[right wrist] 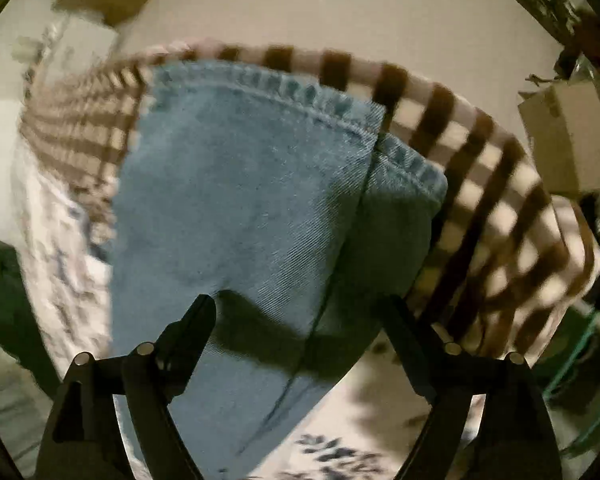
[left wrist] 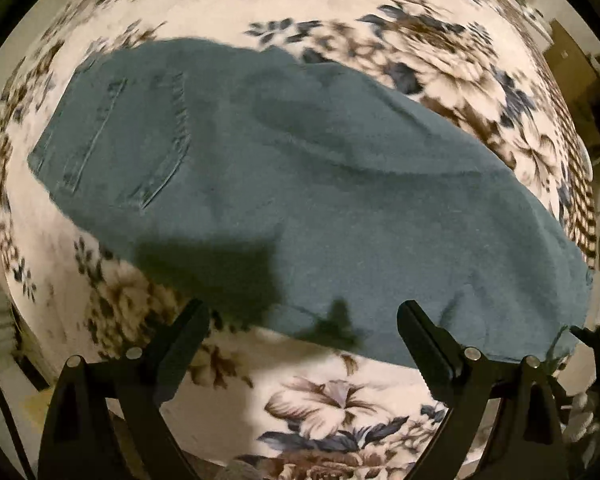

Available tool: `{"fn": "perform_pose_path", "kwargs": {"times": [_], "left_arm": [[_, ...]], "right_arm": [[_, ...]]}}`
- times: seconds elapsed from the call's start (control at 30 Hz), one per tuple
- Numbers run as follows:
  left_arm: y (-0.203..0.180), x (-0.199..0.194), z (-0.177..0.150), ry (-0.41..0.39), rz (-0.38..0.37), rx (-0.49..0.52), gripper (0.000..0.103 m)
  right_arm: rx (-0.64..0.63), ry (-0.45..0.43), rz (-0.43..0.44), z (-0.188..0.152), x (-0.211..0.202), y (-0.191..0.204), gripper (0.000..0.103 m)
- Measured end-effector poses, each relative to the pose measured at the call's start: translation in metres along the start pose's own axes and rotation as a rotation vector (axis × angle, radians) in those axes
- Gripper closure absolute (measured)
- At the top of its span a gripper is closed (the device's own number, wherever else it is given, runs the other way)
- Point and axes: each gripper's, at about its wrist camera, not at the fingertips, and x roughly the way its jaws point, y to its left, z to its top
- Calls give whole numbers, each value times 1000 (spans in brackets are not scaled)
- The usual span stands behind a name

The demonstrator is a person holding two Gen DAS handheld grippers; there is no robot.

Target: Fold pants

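Blue denim pants (left wrist: 300, 184) are shown lying lengthwise, apparently already halved leg over leg, on a floral blanket (left wrist: 340, 408) that covers what appears to be a bed. In the left wrist view the back pocket (left wrist: 140, 140) and waist end lie at the far left, and the legs run toward the right. The left hand-held gripper (left wrist: 303, 316) hovers above the near edge of the cloth with its jaws spread wide and nothing between them. In the right wrist view the 2 stacked leg hems (right wrist: 300, 92) lie close to the checked border (right wrist: 480, 184) of the blanket. The right hand-held gripper (right wrist: 300, 312) is likewise released, poised over the lower leg, with 1 finger (right wrist: 192, 332) over denim and the other near the outer leg edge.

The step in hand is judged to be the grasp of the hem end for the next crosswise fold. It is best done when both stacked layers are caught together at each side edge, so that no leg is left behind. The hems should be lifted only enough to clear the cloth, carried toward the waist, and laid with edges aligned. The blanket pile should be kept out of the pinch. Motion blur prevents finer judgement of the wrinkles.
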Motion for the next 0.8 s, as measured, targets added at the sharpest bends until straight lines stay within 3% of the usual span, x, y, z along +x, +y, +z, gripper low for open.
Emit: {"fn": "perform_pose_path", "kwargs": {"times": [0.1,0.23,0.27,0.3,0.37,0.47,0.63,0.8], "left_arm": [[36,1,-1,19,-25,-67,7],[101,-1,6,3,-4,-210,7],[118,-2,9,-13,14,-241,7],[137,-4,14,-35,53,-262,7],[163,-6,23,-65,98,-276,7],[206,-9,44,-103,116,-322,7],[264,0,75,-93,109,-396,7],[300,33,89,5,6,-483,7]], "right_arm": [[-43,-33,97,-32,-22,10,16],[-188,117,166,-94,2,52,22],[-216,150,175,-114,13,60,29],[-231,167,180,-130,23,65,52],[-218,214,165,-159,49,72,79],[-90,266,248,-187,75,68,79],[-11,227,264,-205,87,63,77],[2,236,280,-210,93,60,74]]}}
